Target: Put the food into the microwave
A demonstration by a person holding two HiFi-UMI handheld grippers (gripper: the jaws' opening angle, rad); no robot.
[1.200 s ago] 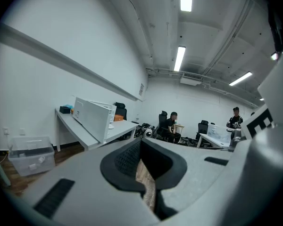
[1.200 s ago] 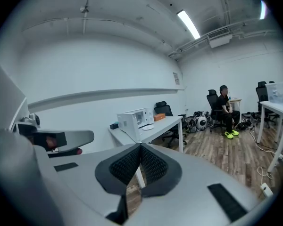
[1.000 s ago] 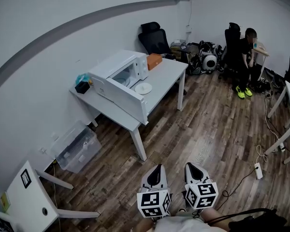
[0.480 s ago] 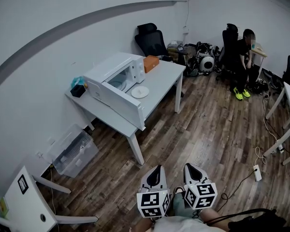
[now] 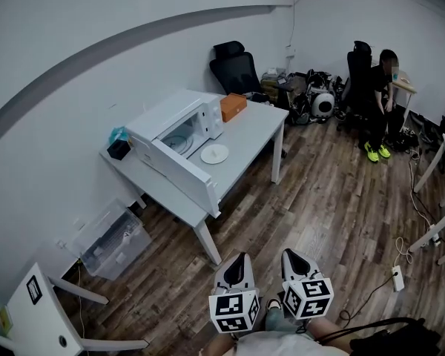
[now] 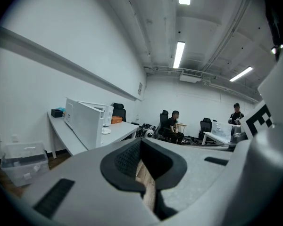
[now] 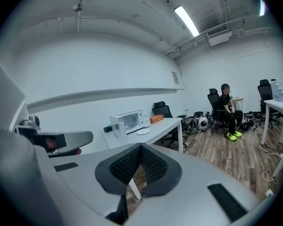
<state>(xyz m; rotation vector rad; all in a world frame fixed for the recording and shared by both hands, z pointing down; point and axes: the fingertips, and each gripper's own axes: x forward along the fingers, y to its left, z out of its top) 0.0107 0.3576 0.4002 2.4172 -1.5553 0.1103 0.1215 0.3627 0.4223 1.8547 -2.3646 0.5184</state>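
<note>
1. Grippers: left gripper [image 6: 141, 145] and right gripper [image 7: 141, 149] are held low at near edge of the head view, side by side, tips pointing far, over the wood floor [image 5: 319, 199].
2. Left jaws: tips pressed together, only a thin slit behind them, nothing held.
3. Right jaws: same, pads meeting at the tip, empty.
4. Microwave [image 5: 179, 117]: white, on left part of the white table [image 5: 256, 128] by the wall, well apart from both grippers. Its door [image 5: 187, 175] is swung wide open toward the near side, w/ turntable visible inside.
5. Plate [image 5: 214, 153]: white, on the tabletop just right of the open cavity, outside the microwave. Too small to tell what's on it.
6. Orange box [image 5: 233, 107]: on the table at the far end of the microwave.
7. Small dark box [image 5: 119, 145] w/ something teal: table's left corner, beside the microwave.
8. Clear plastic bin [image 5: 111, 237]: on the floor, left of the table.
9. Black office chair [image 5: 236, 67]: behind the table's far end; a seated person [image 5: 378, 102] is at far right.
</note>
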